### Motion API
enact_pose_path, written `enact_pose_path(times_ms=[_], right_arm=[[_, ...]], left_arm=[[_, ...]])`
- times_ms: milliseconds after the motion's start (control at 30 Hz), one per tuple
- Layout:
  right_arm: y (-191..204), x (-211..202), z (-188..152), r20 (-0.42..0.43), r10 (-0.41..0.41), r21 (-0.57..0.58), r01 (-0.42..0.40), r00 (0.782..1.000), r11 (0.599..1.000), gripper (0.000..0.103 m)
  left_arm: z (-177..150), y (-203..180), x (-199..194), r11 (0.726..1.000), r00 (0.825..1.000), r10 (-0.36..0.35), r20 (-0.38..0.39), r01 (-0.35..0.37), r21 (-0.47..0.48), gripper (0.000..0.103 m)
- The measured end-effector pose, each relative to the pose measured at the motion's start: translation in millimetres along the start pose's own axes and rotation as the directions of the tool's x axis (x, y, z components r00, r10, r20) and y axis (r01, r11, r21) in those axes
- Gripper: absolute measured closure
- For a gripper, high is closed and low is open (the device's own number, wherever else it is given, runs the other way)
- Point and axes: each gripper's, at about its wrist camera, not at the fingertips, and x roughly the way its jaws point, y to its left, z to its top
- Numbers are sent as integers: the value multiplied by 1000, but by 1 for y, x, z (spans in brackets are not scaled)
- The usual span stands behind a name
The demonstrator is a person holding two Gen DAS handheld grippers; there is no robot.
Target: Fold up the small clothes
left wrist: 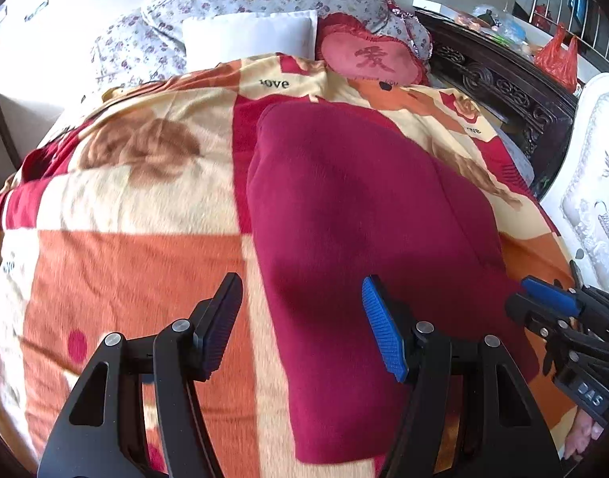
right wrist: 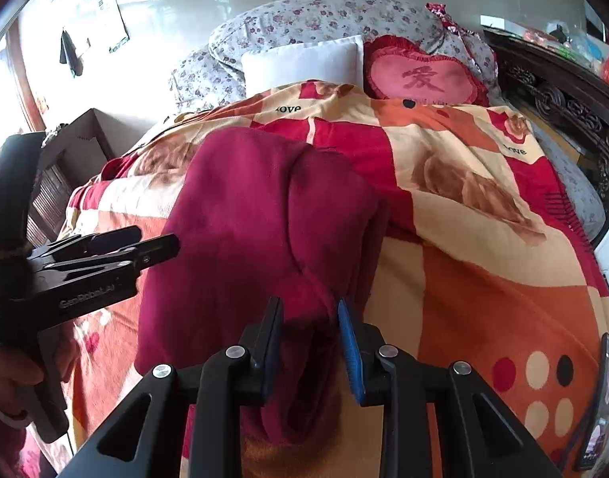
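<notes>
Maroon garment (left wrist: 364, 239) lies on patterned blanket (left wrist: 125, 259) on bed, already doubled lengthwise, I judge; crosswise fold left. My left gripper (left wrist: 300, 326) wide apart, empty, hovering over garment's near left edge. My right gripper (right wrist: 310, 342) narrowly parted, bunched near hem between pads (right wrist: 350, 350); probably loosely held, contact unclear.
</notes>
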Motion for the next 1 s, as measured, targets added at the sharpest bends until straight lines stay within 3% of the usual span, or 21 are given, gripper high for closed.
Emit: enact_pose_path(times_ms=[167,367,633,733,1000], right_arm=[[-6,25,-15,-75,0,28,3,997,1000,76],[-7,11,-17,-53,1,44,1,999,999,76],[14,-21,-19,8,-49,4,49,999,999,69],[18,-24,-20,23,-46,19,46,999,999,61],[21,-24,-22,22,-36,47,35,999,998,60]], left_arm=[[-21,2,-4,1000,1000,-13,-21,13,-27,40],[-35,3,-14,1000,1000,1,-23,-1,-23,40],[-41,4,-36,998,998,34,48,-32,-51,40],[-42,4,-39,998,997,47,56,-45,-49,40],[-45,9,-52,994,993,85,82,-79,-79,40]])
